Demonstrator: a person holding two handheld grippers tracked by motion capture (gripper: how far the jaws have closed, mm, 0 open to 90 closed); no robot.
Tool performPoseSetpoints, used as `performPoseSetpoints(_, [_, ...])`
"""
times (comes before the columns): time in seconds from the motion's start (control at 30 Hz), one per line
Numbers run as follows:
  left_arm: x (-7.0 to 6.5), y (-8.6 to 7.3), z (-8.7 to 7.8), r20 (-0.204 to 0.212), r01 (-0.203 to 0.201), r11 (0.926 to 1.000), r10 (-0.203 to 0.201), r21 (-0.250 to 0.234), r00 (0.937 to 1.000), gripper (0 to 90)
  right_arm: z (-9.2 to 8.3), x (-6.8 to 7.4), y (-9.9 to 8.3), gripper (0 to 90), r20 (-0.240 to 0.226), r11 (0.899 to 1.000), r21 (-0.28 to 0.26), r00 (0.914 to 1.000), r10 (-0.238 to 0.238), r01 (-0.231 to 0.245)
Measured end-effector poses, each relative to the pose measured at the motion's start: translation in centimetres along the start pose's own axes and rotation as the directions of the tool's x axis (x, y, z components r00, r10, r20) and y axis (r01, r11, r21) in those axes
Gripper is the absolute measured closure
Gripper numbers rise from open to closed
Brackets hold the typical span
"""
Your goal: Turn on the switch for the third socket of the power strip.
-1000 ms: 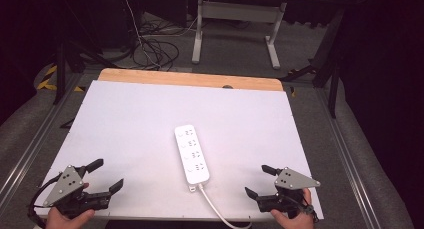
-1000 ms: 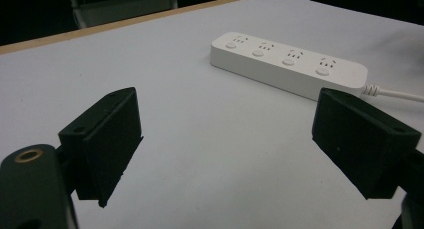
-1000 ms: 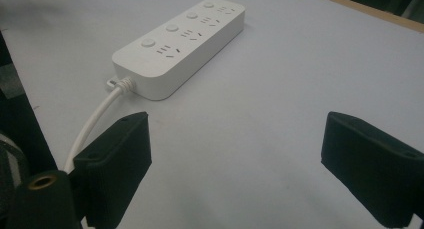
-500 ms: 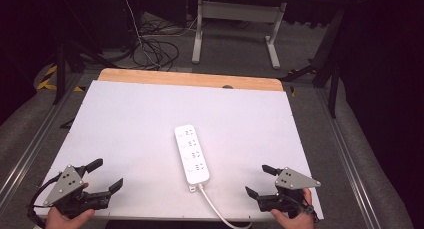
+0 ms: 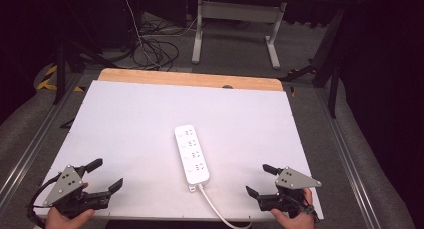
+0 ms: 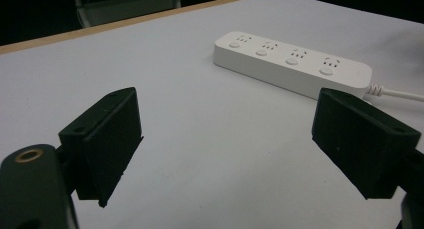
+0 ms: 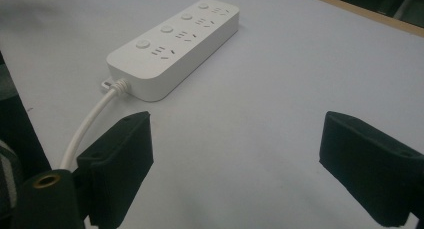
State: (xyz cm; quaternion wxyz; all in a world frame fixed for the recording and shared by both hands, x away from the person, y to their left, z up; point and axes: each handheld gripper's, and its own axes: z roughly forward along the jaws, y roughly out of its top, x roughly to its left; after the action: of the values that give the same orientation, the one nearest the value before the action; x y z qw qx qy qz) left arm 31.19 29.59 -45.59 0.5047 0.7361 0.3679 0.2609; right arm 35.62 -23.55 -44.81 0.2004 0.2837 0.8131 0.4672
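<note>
A white power strip [image 5: 191, 153] with several sockets lies lengthwise in the middle of the white table top [image 5: 150, 114]; its white cable [image 5: 217, 211] runs off the near edge. My left gripper [image 5: 105, 175] rests open at the near left corner, well left of the strip. At the near right corner my right gripper [image 5: 260, 180] is open too. In the left gripper view the power strip [image 6: 292, 63] lies beyond the wide-apart jaws, nothing between them. The right gripper view has the power strip [image 7: 175, 44] and its cable [image 7: 87, 124] ahead to the left, jaws apart over bare table.
A wooden strip [image 5: 190, 80] borders the table's far edge. Beyond it stand a desk frame [image 5: 235, 19] and loose floor cables [image 5: 150, 49]. Metal rails [image 5: 35, 144] run along both sides of the table.
</note>
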Motion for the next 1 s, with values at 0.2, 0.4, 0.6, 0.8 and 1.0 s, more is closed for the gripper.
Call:
performPoseSetpoints(0.2, [0.0,0.0,0.0,0.001,0.003,1.0000,-0.003,0.000,1.0000,13.1,-0.1,-0.1,0.3,17.2,-0.017,1.000,0.003,0.9997,0.015,-0.015])
performPoseSetpoints(0.4, [0.0,0.0,0.0,0.000,0.003,1.0000,-0.003,0.000,1.0000,13.1,0.0,0.1,1.3,18.7,-0.032,1.000,0.001,0.9995,0.008,-0.008])
performPoseSetpoints(0.6, [0.1,0.0,0.0,0.001,0.001,1.0000,-0.001,0.001,1.0000,13.2,0.3,0.1,2.4,19.0,-0.043,1.000,0.005,0.9990,-0.008,0.009])
performPoseSetpoints(0.8, [0.1,0.0,0.0,0.000,0.003,1.0000,-0.003,0.000,1.0000,13.2,0.8,0.2,3.9,19.0,-0.051,0.999,0.010,0.9981,-0.035,0.035])
performPoseSetpoints(1.0, [0.1,0.0,0.0,0.002,0.003,1.0000,-0.003,-0.001,1.0000,13.2,1.3,0.3,5.2,19.6,-0.065,0.999,0.002,0.9971,-0.039,0.039])
